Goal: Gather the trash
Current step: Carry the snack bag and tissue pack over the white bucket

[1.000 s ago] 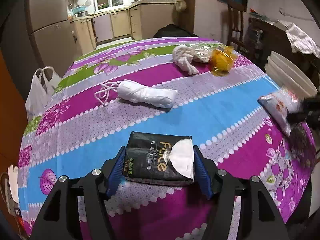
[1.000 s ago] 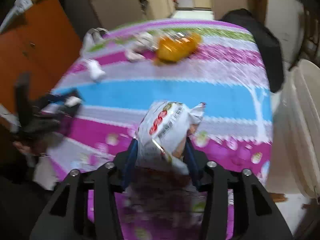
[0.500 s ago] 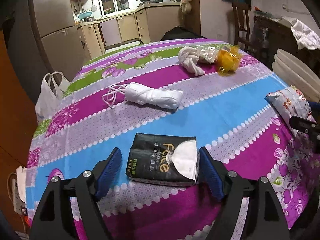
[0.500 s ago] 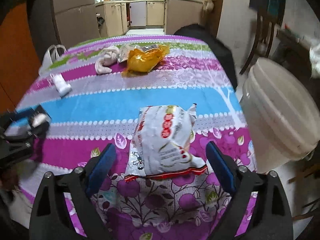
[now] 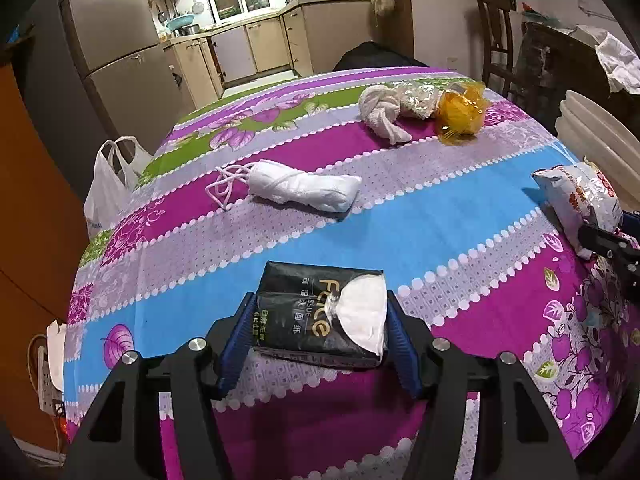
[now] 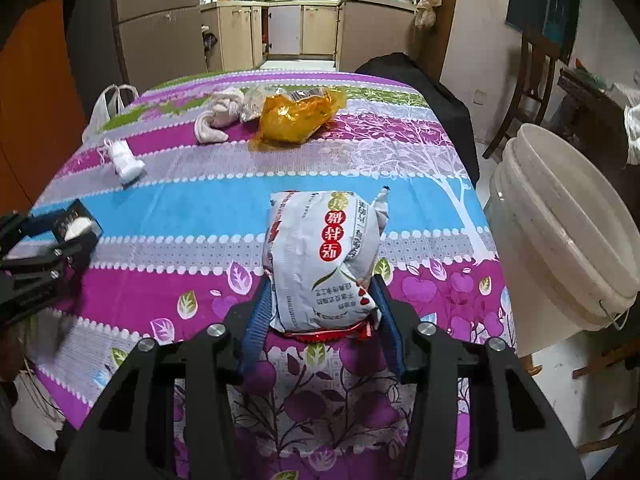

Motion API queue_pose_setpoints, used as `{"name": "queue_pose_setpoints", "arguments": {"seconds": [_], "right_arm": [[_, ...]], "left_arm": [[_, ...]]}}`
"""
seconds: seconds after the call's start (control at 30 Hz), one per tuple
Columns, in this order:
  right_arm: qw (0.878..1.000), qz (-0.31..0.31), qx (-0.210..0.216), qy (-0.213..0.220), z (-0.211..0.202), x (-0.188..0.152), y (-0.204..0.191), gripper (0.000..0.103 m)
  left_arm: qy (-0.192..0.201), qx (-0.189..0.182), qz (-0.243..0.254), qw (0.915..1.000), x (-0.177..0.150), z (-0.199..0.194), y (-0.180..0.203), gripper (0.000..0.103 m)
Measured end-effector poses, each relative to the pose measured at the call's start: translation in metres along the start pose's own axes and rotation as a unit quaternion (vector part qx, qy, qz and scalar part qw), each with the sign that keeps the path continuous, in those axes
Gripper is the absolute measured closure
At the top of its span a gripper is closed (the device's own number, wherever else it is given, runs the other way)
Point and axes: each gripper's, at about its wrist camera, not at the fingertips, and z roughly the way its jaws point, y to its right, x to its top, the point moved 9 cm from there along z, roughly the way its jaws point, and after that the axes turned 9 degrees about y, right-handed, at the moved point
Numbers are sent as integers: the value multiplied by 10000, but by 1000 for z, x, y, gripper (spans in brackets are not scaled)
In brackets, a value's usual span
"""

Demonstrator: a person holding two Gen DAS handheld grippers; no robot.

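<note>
At the table's near edge, the closing left gripper (image 5: 320, 334) pinches a soft tissue pack (image 5: 320, 320); the closing right gripper (image 6: 320, 312) squeezes a light, crinkly snack bag (image 6: 322, 264) at its near end.

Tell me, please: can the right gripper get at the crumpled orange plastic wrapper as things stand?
Probably not at once. The right gripper is closing on the white snack packet, so its jaws are occupied. The crumpled orange plastic wrapper lies farther across the striped tablecloth, with open cloth between.
</note>
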Motion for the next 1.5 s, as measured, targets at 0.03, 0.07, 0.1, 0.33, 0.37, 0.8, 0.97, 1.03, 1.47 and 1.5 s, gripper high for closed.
{"name": "queue_pose_setpoints", "arguments": {"seconds": [0.03,0.07,0.1,0.33,0.37,0.8,0.97,1.03,1.47,1.5], "right_arm": [[10000,56,58,-7,-1,0,0,58],[9998,130,140,-21,-2,0,0,59],[9996,189,196,-7,-3,2,1,59],[9978,423,495,147,-19,10,1,59],[9976,429,509,165,-20,12,0,59],[9946,470,919,118,-31,11,-10,59],[9935,530,968,265,-42,26,1,59],[9930,566,979,344,-49,36,9,59],[9921,851,400,835,-111,115,130,59],[9923,869,244,849,-116,120,146,59]], "left_arm": [[-36,9,-13,10000,0,0,0,41],[-65,20,-22,10000,0,-1,0,42],[-99,35,-32,9999,0,-1,-1,42],[-40,224,70,9997,11,-13,2,42],[-17,263,95,9996,12,-14,3,42],[183,382,336,9985,31,-25,17,42],[436,381,502,9971,56,-29,30,42],[533,350,575,9963,67,-31,37,42],[1451,-232,1368,9796,179,-44,141,42],[1554,-311,1461,9765,191,-46,156,42]]}}
